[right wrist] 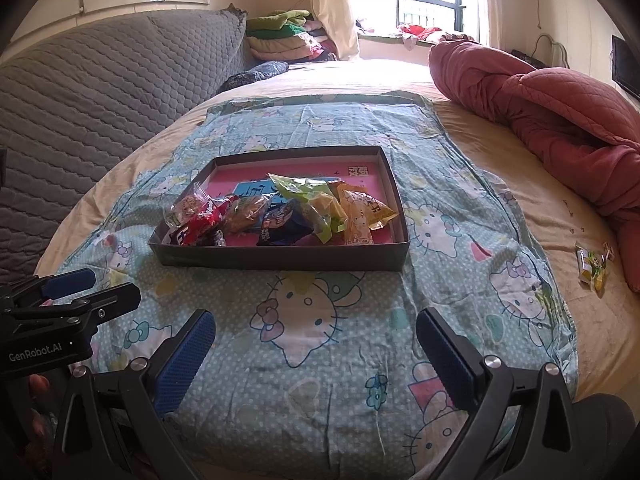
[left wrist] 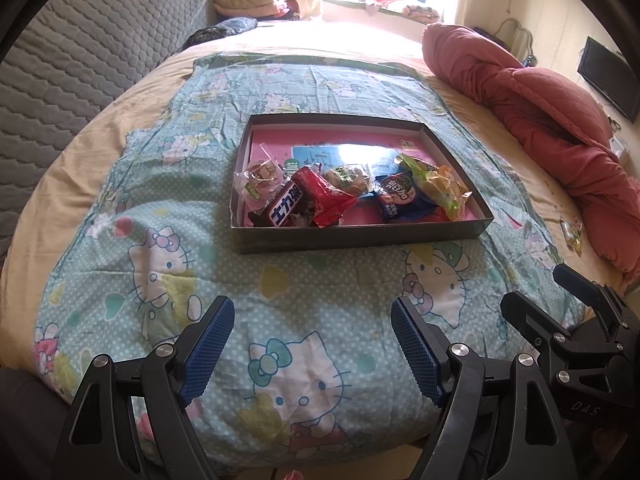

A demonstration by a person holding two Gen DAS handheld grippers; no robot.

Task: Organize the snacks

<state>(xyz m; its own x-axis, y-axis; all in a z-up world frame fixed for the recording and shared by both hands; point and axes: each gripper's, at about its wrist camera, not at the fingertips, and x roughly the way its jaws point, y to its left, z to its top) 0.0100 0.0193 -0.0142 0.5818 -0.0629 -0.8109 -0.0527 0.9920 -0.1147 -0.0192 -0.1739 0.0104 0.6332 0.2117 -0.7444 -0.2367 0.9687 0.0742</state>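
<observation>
The left gripper (left wrist: 312, 344) hovers wide open and empty over the cat-print turquoise blanket (left wrist: 132, 216). Ahead, the shallow dark cardboard tray (left wrist: 360, 234) holds the heaped wrapped snacks (left wrist: 320, 196) (loosely piled against its near wall). The right gripper (right wrist: 316, 354) is equally open and empty. One yellow-green snack packet (right wrist: 592, 268) lies well apart rightward; risk: soft bedding yields, so the slick wrapper may slip.

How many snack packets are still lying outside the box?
1: a small yellow-green packet lies on the beige sheet right of the box, near the red quilt. More could be hidden behind the quilt.
</observation>
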